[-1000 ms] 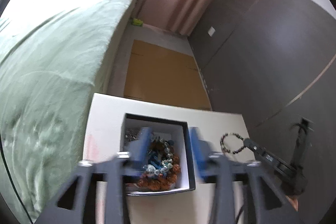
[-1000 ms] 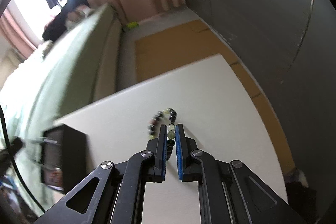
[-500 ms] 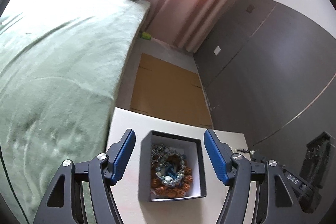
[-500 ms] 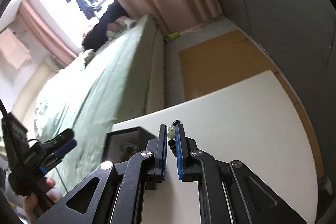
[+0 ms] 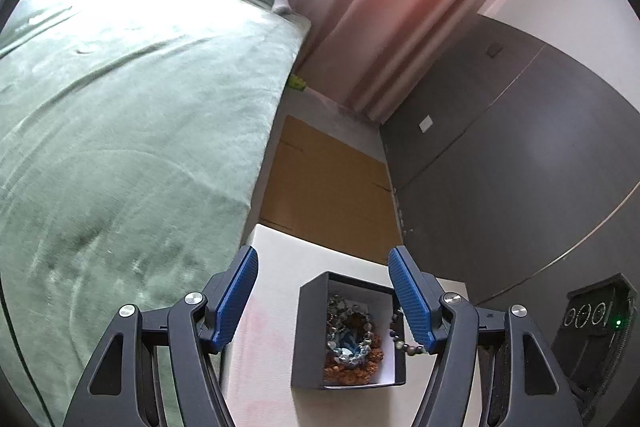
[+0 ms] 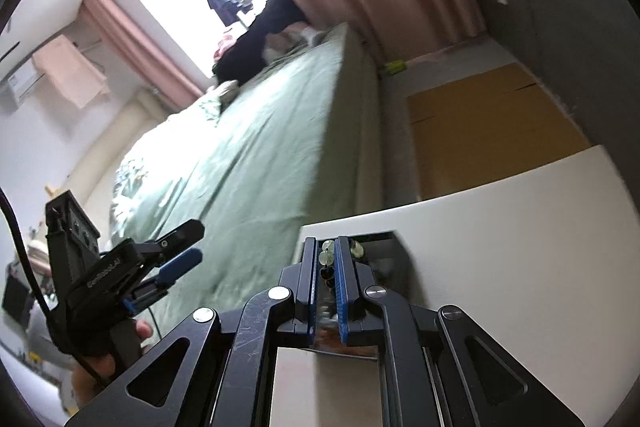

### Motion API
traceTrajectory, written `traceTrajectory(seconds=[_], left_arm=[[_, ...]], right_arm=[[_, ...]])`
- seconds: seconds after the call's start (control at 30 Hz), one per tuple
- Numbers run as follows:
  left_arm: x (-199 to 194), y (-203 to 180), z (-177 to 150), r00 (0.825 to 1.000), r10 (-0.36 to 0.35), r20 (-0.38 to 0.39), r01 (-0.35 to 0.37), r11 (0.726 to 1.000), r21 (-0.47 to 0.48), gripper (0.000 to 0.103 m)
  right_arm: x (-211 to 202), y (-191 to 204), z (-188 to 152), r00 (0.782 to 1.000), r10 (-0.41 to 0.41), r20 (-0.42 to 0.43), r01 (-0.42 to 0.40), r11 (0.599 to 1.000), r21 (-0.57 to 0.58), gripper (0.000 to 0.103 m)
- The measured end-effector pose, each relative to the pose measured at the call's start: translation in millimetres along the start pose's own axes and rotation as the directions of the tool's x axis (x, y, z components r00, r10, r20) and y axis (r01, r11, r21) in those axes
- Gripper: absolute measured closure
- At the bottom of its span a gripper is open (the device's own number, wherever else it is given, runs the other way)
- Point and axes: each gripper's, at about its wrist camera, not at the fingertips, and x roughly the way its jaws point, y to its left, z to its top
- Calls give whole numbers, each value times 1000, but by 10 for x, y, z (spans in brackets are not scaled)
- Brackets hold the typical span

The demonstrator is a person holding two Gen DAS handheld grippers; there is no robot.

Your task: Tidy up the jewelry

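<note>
A black jewelry box (image 5: pixel 310 339) with a white lining stands on the white table (image 5: pixel 264 367). It holds several bead bracelets, blue and orange (image 5: pixel 350 343). My left gripper (image 5: pixel 324 291) is open and empty, raised above and behind the box. It also shows in the right wrist view (image 6: pixel 176 251), held in a hand. My right gripper (image 6: pixel 325 259) is shut on a beaded bracelet (image 6: pixel 328 253) of pale green and dark beads, right over the box (image 6: pixel 392 255). The bracelet hangs at the box's right rim in the left wrist view (image 5: pixel 400 337).
A bed with a green blanket (image 5: pixel 120 147) runs along the table's left side. A cardboard sheet (image 5: pixel 332 187) lies on the floor beyond the table. A dark grey wall (image 5: pixel 520 167) stands to the right. Pink curtains (image 5: pixel 380 7) hang at the back.
My right gripper has carried the bracelet left from the table's middle to over the box. My left gripper has risen and pulled back from the box, still open.
</note>
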Motion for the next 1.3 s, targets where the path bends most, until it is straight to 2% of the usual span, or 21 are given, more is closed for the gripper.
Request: traceTrajectory(seconds=[0.1, 0.23, 0.27, 0.3, 0.37, 0.4, 0.63, 0.77, 0.87, 1.0, 1.03, 1.1, 1.27, 1.3], left_arm=[[-9, 20, 2, 1000, 3, 0, -3, 1000, -3, 34], [-25, -19, -5, 1000, 15, 1, -15, 1000, 23, 34], [-24, -23, -6, 1000, 16, 1, -16, 1000, 27, 34], [-20, -33, -10, 1000, 16, 0, -16, 999, 29, 34], [-12, -57, -27, 1000, 16, -3, -16, 999, 34, 34], [-9, -70, -37, 1000, 19, -6, -18, 999, 41, 34], [18, -222, -156, 998, 54, -25, -51, 995, 85, 34], [9, -399, -289, 997, 68, -36, -62, 988, 143, 34], [-24, -530, -370, 995, 97, -30, -89, 976, 199, 25], [-90, -656, -452, 996, 90, -13, -85, 972, 219, 16], [-109, -691, -477, 996, 90, -8, -86, 969, 231, 14], [-137, -774, -543, 996, 92, -2, -88, 961, 263, 11], [-221, -920, -685, 997, 75, -5, -70, 951, 301, 9], [-244, -945, -712, 997, 72, -1, -68, 949, 307, 8]], right_arm=[[155, 81, -25, 999, 43, -5, -43, 999, -3, 93], [368, -59, -76, 996, -45, -83, 47, 999, 25, 92], [380, -82, -85, 994, -53, -95, 56, 998, 33, 86], [379, -108, -90, 993, -65, -103, 69, 997, 39, 69], [300, -142, -96, 992, -95, -82, 98, 995, 36, 52], [253, -146, -91, 992, -102, -71, 104, 994, 31, 49], [-42, -247, -56, 987, -149, -60, 151, 988, 37, 48], [-217, -290, -29, 986, -158, -50, 161, 985, 54, 48], [-349, -320, -17, 984, -172, -39, 175, 983, 60, 48], [-576, -379, -35, 979, -201, -20, 202, 978, 58, 47], [-614, -380, -40, 978, -208, -17, 209, 976, 55, 46], [-713, -393, -59, 976, -219, -4, 219, 975, 50, 37], [-953, -426, -110, 968, -252, 16, 251, 967, 51, 31], [-999, -428, -118, 966, -259, 20, 258, 965, 50, 24]])
